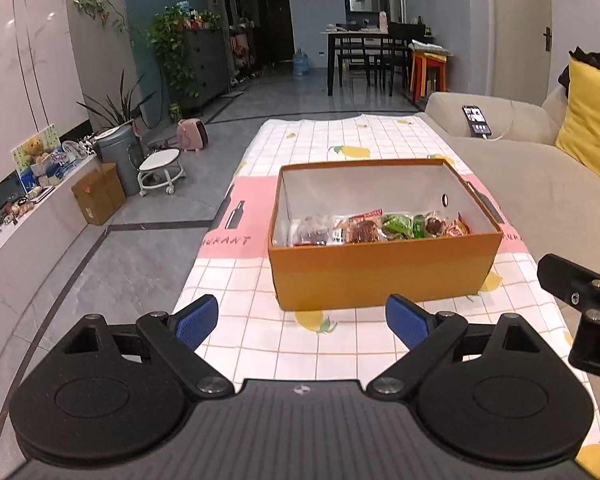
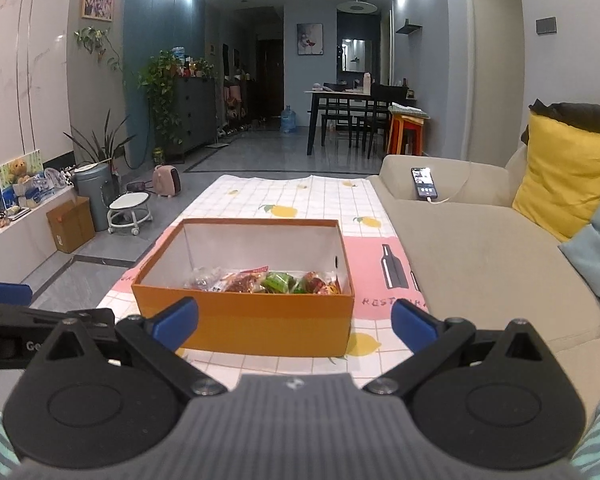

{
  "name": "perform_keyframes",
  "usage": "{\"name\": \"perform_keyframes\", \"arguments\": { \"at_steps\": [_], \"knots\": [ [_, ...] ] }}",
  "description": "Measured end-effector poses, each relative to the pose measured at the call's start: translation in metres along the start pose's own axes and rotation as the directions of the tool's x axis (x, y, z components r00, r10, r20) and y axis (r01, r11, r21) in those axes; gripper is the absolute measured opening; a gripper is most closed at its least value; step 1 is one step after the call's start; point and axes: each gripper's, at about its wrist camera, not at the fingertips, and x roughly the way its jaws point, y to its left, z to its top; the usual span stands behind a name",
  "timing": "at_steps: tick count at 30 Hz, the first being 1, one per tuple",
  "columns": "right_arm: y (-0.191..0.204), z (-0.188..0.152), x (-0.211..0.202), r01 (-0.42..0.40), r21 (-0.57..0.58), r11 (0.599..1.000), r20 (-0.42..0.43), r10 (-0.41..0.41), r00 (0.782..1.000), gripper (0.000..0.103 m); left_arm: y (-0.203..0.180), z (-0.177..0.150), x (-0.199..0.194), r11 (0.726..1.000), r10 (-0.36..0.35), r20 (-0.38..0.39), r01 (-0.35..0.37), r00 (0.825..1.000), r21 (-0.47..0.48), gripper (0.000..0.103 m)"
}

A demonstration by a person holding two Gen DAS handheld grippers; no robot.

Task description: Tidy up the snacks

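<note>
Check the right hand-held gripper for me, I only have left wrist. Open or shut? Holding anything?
Observer: The right hand-held gripper is open with nothing between its blue pads. It sits short of the orange box.
Operator: Anything on the cloth right of the box? The wall blocks me.
Observer: No loose snacks there, only a bottle print on the tablecloth.
Operator: Can you see my left one from there?
Observer: One blue pad of the left hand-held gripper shows at the right wrist view's left edge, left of the box.
</note>
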Motion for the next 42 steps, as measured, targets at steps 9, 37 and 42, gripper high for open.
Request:
{"name": "perform_keyframes", "arguments": {
  "at_steps": [9,37,42],
  "knots": [
    [0.001,-0.005,-0.002,-0.005,0.003,1.0,-0.02,0.005,1.0,0.099,-0.002,-0.005,0.01,1.0,0.004,-0.037,-0.004,0.999,0.008,0.103],
    [0.003,-0.004,-0.002,-0.007,-0.017,1.0,-0.01,0.007,1.0,0.099,-0.001,-0.003,0.012,1.0,0.006,-0.044,-0.005,0.999,0.009,0.103],
    [0.003,-0.004,-0.003,-0.008,-0.019,1.0,-0.007,0.008,1.0,0.099,0.0,-0.003,0.013,1.0,0.004,-0.048,-0.004,0.999,0.003,0.103]
  ]
}}
